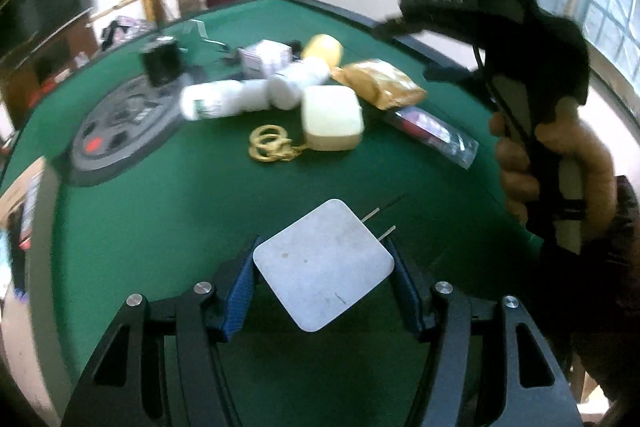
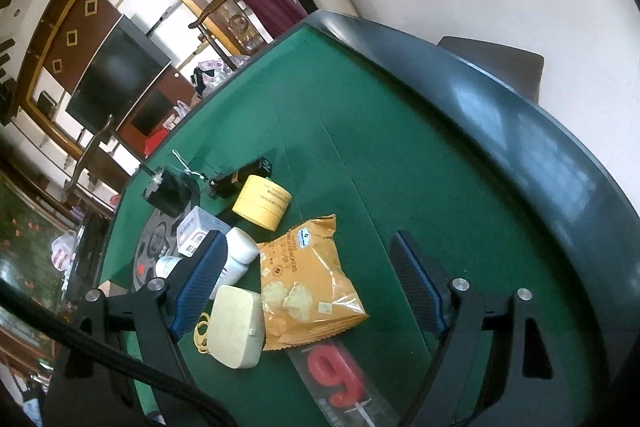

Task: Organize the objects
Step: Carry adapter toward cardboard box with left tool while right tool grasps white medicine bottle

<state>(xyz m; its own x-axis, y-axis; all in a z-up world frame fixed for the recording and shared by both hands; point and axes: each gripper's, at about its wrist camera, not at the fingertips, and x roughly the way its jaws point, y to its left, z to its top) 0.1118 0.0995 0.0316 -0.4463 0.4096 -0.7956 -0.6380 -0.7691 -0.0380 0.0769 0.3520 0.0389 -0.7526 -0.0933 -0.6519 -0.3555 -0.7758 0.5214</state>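
A white square charger [image 1: 324,263] with two metal prongs sits cornerwise between my left gripper's [image 1: 323,275] blue pads, which press on its two side corners over the green felt table [image 1: 160,227]. My right gripper [image 2: 308,239] stands open above an orange snack bag [image 2: 312,283], a cream case [image 2: 236,323] and a white bottle [image 2: 240,255], holding nothing. In the left wrist view a hand holds it at the right, above the table's edge. The pile lies beyond the charger: cream case [image 1: 332,119], snack bag [image 1: 380,83], white bottles [image 1: 224,99].
Also on the felt are a yellow tape roll [image 2: 262,201], a red number candle in a clear pack [image 2: 336,375], yellow rings [image 1: 270,145], a small white box [image 2: 196,231], a black box [image 1: 160,61] and a grey round disc [image 1: 120,127]. A dark padded rim [image 2: 520,131] borders the table.
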